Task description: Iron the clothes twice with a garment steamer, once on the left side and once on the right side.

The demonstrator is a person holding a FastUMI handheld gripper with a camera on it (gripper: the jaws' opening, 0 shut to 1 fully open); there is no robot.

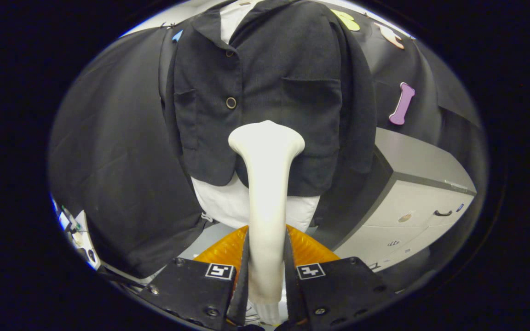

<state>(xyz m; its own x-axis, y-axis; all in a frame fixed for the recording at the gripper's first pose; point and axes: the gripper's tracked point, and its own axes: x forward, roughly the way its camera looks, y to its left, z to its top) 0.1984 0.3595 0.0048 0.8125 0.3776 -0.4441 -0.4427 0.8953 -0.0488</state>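
Observation:
A white garment steamer (266, 193) stands upright between my fingers, its handle clamped by the gripper (267, 266), which is shut on it. Its flared head sits against the lower front of a dark buttoned jacket (265, 92), close to the middle and a little to the right of the button line. The jacket hangs on a form over a white garment (228, 202), whose hem shows below the jacket's edge on both sides of the steamer.
A grey cabinet (412, 193) with drawers and a dark handle stands to the right of the jacket. Black cloth walls surround the hanging clothes. Some small devices (74, 230) lie low at the far left.

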